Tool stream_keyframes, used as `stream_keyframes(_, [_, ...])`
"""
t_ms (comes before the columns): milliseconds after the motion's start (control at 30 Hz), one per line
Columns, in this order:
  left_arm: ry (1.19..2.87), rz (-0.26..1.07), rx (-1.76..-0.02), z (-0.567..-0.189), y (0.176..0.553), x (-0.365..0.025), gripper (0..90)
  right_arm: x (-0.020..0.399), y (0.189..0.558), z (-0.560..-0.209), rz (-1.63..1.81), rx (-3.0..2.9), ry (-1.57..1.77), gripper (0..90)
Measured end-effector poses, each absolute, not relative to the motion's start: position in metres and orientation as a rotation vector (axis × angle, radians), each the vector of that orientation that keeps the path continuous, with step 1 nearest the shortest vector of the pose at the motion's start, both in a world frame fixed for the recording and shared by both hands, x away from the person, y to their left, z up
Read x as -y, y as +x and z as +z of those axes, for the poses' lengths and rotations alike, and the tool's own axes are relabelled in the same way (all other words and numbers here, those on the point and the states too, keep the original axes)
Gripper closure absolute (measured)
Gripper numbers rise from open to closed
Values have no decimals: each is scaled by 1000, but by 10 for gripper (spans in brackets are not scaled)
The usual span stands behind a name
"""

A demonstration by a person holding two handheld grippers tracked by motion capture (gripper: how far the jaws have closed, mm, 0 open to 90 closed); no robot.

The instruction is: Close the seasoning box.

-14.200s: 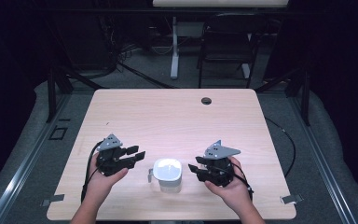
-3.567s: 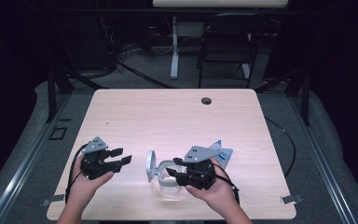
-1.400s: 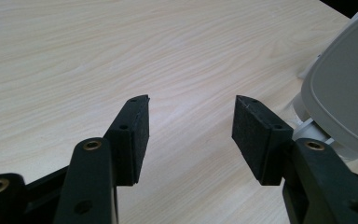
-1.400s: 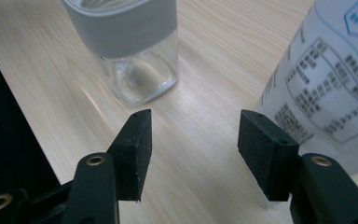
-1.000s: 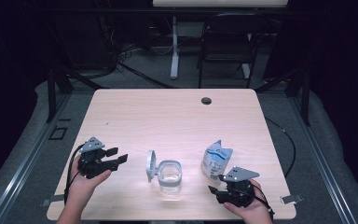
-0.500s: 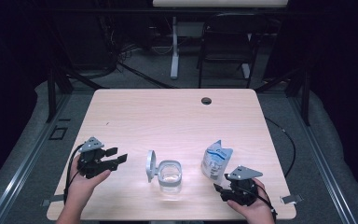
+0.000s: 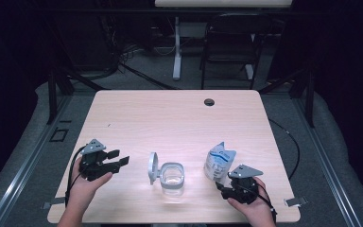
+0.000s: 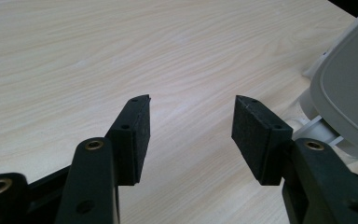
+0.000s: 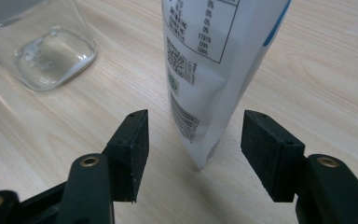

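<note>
Pale wood tabletop point(image 7: 179, 118) carries a white pouch point(image 7: 219, 161) standing upright near its right front edge. Just behind it, the right gripper point(image 7: 224, 187) has just been widening its fingers, which stand apart and clear of the pouch. Left of the pouch sits a clear container point(image 7: 172, 176) with its lid point(image 7: 152, 167) tipped up. Farther left, the left gripper point(image 7: 119, 158) holds its fingers open on nothing.

The worktop point(image 7: 179, 118) is evenly lit from above; its surroundings lie dark. The high view is soft. Both gripper views are sharp, with faint shadows.
</note>
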State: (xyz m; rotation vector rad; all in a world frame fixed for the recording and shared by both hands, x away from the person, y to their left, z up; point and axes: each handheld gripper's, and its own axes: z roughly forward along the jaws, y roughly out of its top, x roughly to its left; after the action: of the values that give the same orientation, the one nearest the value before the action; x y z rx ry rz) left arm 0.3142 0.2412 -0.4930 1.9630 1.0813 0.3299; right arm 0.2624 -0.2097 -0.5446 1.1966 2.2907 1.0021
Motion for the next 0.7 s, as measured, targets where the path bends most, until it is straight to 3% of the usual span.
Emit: stream_keyframes(700, [1965, 328, -1097, -497, 316, -242, 474, 200, 286, -550, 1035, -2247, 1251, 380])
